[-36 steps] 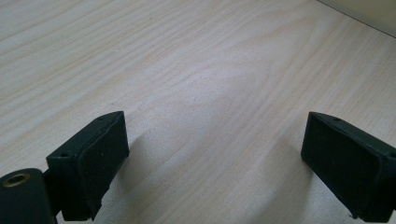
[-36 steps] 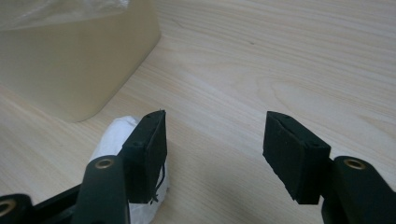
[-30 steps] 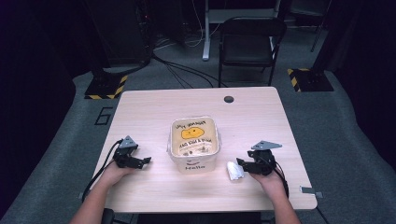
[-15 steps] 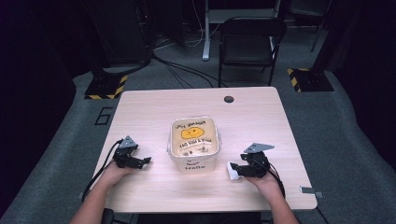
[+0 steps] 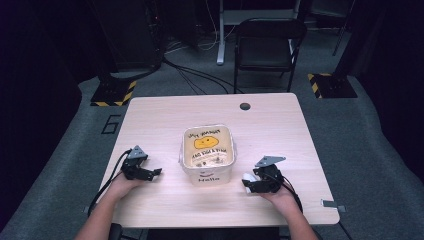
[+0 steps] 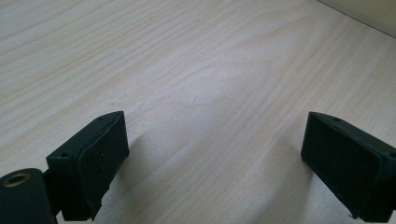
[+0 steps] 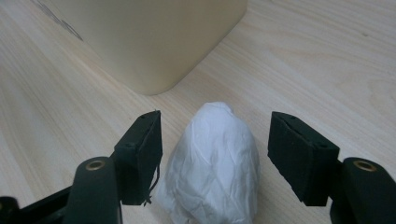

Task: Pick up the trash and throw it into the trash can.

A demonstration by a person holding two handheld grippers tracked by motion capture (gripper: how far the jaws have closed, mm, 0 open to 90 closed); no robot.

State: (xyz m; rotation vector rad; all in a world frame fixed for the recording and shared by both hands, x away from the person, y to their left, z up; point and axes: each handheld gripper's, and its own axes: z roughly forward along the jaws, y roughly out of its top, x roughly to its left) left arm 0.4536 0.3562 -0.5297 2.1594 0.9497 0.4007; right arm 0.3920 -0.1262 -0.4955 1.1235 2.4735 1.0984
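Observation:
A cream square tub [image 5: 208, 153] with a yellow face printed inside stands in the middle of the wooden table [image 5: 210, 115]. A crumpled white paper wad [image 7: 214, 163] lies on the table just right of the tub's front corner [image 7: 154, 42]. My right gripper [image 7: 215, 149] is open, its jaws on either side of the wad without clear contact. From above, the wad [image 5: 247, 176] shows as a white spot at the right gripper [image 5: 252, 182]. My left gripper [image 6: 215, 158] is open over bare wood, left of the tub, also seen from above [image 5: 150, 173].
A dark round hole [image 5: 245, 106] sits near the table's far edge. Beyond the table stand a black chair [image 5: 267, 42] and cables on the grey floor. Both forearms enter from the near edge.
The right gripper has slid forward and left toward the wad, which now lies between its jaws. The left gripper has stayed put.

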